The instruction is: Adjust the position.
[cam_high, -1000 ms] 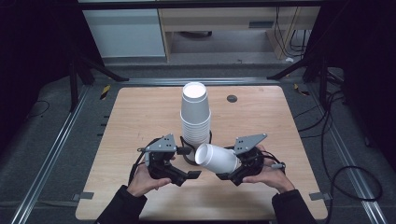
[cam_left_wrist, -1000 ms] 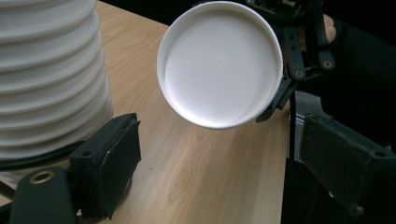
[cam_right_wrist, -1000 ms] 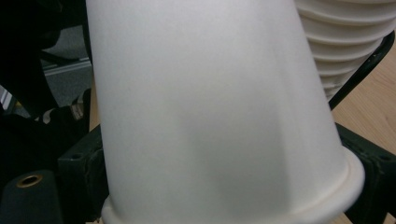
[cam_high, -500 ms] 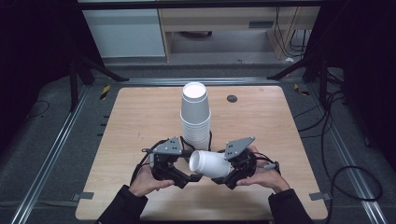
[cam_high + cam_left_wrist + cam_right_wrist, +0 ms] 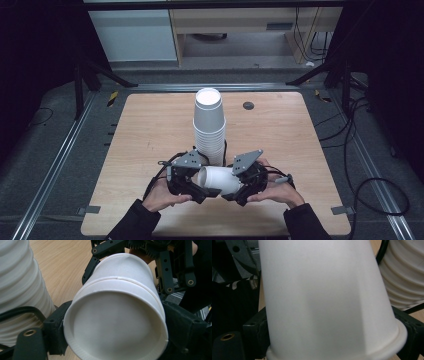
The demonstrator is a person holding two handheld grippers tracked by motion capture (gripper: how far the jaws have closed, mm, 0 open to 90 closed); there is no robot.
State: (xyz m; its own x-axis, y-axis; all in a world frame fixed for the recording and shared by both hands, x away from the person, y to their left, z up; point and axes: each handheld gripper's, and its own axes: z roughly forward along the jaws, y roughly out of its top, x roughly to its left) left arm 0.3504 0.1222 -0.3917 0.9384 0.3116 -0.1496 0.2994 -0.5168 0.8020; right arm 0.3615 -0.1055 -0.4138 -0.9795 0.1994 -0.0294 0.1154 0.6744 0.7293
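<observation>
1. A white paper cup (image 5: 218,179) lay on its side in the lower centre of the high view, raised off the table between the two grippers, just below the stack.
2. In the left gripper view the cup (image 5: 117,317) appeared to be two cups nested, a seam ringing the wall, with one end facing the camera.
3. The left gripper (image 5: 200,189) had its jaws pressed on that end of the cup, one black jaw on each side of it.
4. The right gripper (image 5: 235,190) pinched the cup's opposite, rimmed end; in the right gripper view the wall (image 5: 324,297) rose between its jaws.
5. A hand (image 5: 161,196) held the left gripper; another hand (image 5: 276,192) held the right.
6. A tall stack of white paper cups (image 5: 209,127) stood upright at centre frame, just behind the grippers.
7. The wooden table (image 5: 150,125) carried a small dark disc (image 5: 248,105) at its upper right.
</observation>
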